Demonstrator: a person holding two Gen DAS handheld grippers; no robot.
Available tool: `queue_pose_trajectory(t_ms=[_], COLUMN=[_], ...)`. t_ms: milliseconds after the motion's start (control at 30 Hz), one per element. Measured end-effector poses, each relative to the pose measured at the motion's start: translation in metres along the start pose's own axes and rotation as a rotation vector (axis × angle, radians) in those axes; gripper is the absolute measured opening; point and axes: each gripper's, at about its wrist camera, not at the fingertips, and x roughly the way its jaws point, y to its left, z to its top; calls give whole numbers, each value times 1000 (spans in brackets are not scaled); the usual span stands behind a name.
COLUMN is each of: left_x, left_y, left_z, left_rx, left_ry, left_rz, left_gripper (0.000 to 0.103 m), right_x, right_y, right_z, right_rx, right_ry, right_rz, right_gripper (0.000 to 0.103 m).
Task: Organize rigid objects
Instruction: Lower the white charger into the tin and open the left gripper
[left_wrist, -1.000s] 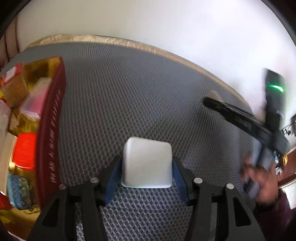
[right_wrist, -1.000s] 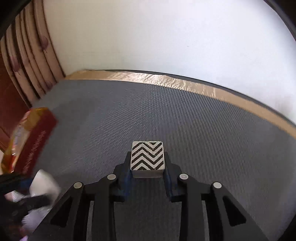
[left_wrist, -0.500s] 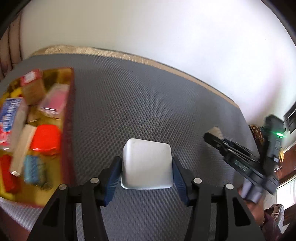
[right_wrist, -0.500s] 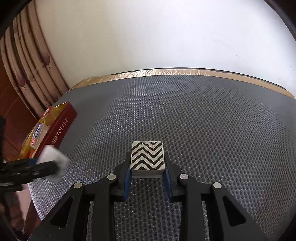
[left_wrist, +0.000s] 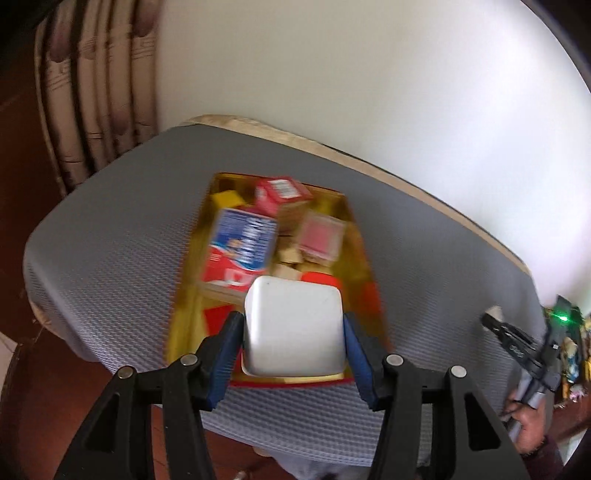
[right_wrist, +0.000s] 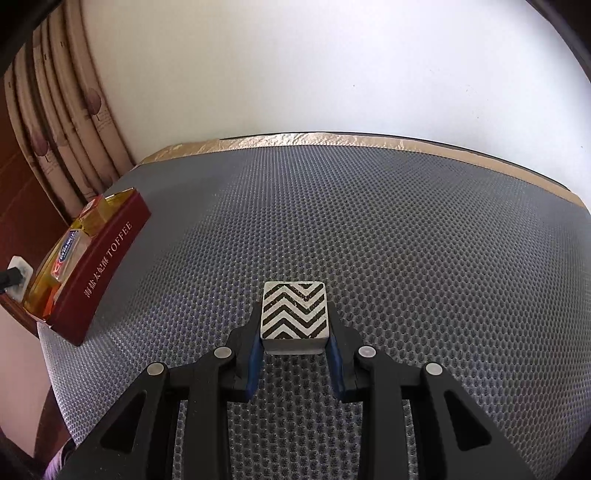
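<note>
- The toffee box (left_wrist: 360, 236) on the desk (left_wrist: 110, 251) already holds several items: a blue-and-red packet (left_wrist: 242, 254), a small red carton (left_wrist: 280, 194), and a pink clear case (left_wrist: 321, 240).
- The left hand-held gripper (left_wrist: 293, 332) clamps a white rounded block (left_wrist: 293, 328) above the box's near end, not yet released.
- The right hand-held gripper (right_wrist: 294, 332) grips a chevron-patterned block (right_wrist: 294, 310) well apart from the box, over bare desk; by my judgement, two placements remain.

A plain white wall (right_wrist: 332, 62) backs the grey honeycomb-textured table mat (right_wrist: 424, 236); beige pleated curtains (right_wrist: 62, 122) hang at ten o'clock, beside dark reddish wood (left_wrist: 22, 140).
</note>
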Motion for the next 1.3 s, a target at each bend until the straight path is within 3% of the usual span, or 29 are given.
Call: queue_pose_trajectory(t_ms=[133,367,767,1033,1300], left_x=[15,48,106,117,79], left_y=[9,-8,-27,-33,-50], left_z=[-1,12,38,39,50], left_rx=[-16,10,32,42,109], left_ry=[23,34,76,107,-26], left_rz=[-22,-55,-49,-25,43], left_gripper=[55,55,55,56,60], right_x=[3,12,16,16,17], right_y=[1,7,6,6,7], right_z=[1,3,4,4,4], right_rx=[2,-6,1,-1,0], right_ry=[12,33,41,44,50], right_rz=[-2,-6,-3,-4,-6], right_gripper=[28,28,28,28,28])
